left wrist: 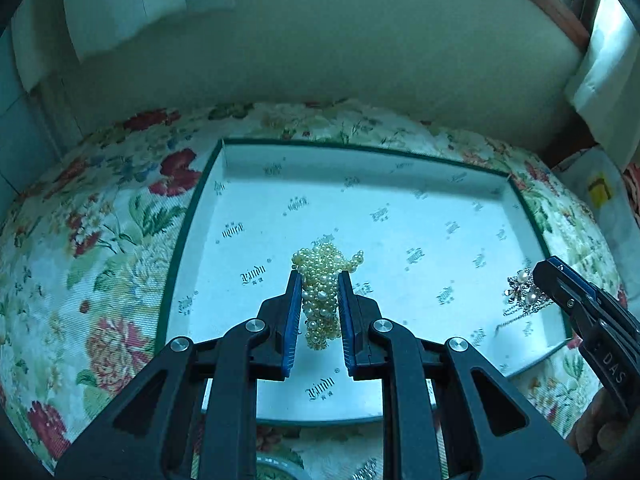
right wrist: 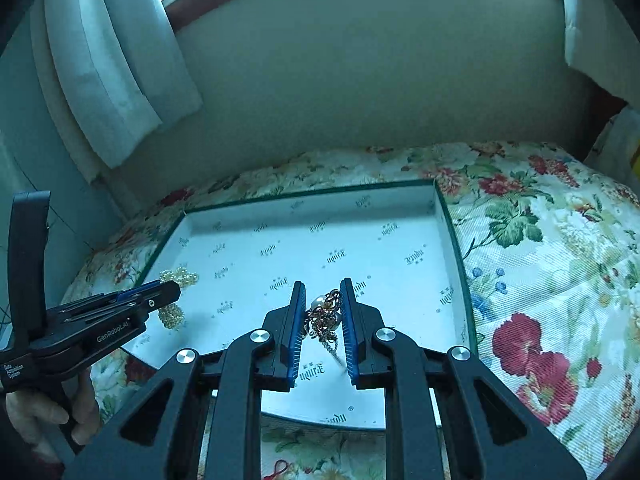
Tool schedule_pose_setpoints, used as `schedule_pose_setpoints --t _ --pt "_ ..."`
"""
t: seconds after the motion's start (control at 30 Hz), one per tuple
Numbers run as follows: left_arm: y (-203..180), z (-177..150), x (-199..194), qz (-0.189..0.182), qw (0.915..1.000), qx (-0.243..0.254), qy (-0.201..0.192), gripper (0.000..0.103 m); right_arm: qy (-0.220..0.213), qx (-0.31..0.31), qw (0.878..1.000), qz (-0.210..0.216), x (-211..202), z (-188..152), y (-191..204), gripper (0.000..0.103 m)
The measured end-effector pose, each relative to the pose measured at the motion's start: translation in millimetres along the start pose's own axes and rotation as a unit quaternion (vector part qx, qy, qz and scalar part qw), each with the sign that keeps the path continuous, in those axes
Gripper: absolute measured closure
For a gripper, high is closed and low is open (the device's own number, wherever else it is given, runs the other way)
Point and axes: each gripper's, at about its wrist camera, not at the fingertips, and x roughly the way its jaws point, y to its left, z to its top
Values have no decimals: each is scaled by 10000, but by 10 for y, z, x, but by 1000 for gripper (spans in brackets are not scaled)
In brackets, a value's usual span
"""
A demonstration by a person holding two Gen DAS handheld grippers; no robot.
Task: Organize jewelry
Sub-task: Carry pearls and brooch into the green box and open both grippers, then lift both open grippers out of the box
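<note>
A shallow white printed tray with a dark green rim [left wrist: 188, 224] lies on a floral cloth. My left gripper [left wrist: 320, 276] has its jaws around a bundle of cream pearl beads [left wrist: 324, 268] resting on the tray floor; it seems shut on them. My right gripper [right wrist: 323, 286] has its jaws around a tangle of metal chain with pearls [right wrist: 325, 314] over the tray's right part. In the left wrist view the right gripper [left wrist: 556, 276] is beside that chain piece [left wrist: 522, 292]. In the right wrist view the left gripper [right wrist: 168, 288] is at the pearl bundle [right wrist: 180, 278].
The floral cloth [right wrist: 540, 264] covers the surface around the tray [right wrist: 452, 236]. A padded cream backrest [left wrist: 320, 52] rises behind it. Curtains [right wrist: 108, 64] hang at the left, a window above. A plastic bag with a yellow label [left wrist: 600, 192] lies at the right.
</note>
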Motion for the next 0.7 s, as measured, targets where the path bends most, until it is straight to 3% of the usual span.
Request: schedule_pose_setpoints --t 0.23,0.5,0.53,0.63,0.7 --pt "23 -88 151 122 9999 10 92 84 201 60 9997 -92 165 -172 -143 85" --pt "54 -88 175 185 9998 -70 87 47 281 134 9993 -200 193 -228 -238 83" --pt "56 -92 171 182 9998 -74 86 46 282 123 9993 -221 196 -226 -240 80" --pt "60 -97 158 180 9997 -72 111 41 231 158 9994 -216 156 -224 -252 55" --pt "76 -97 118 132 9998 -132 115 39 188 148 9995 -203 90 -193 -238 53"
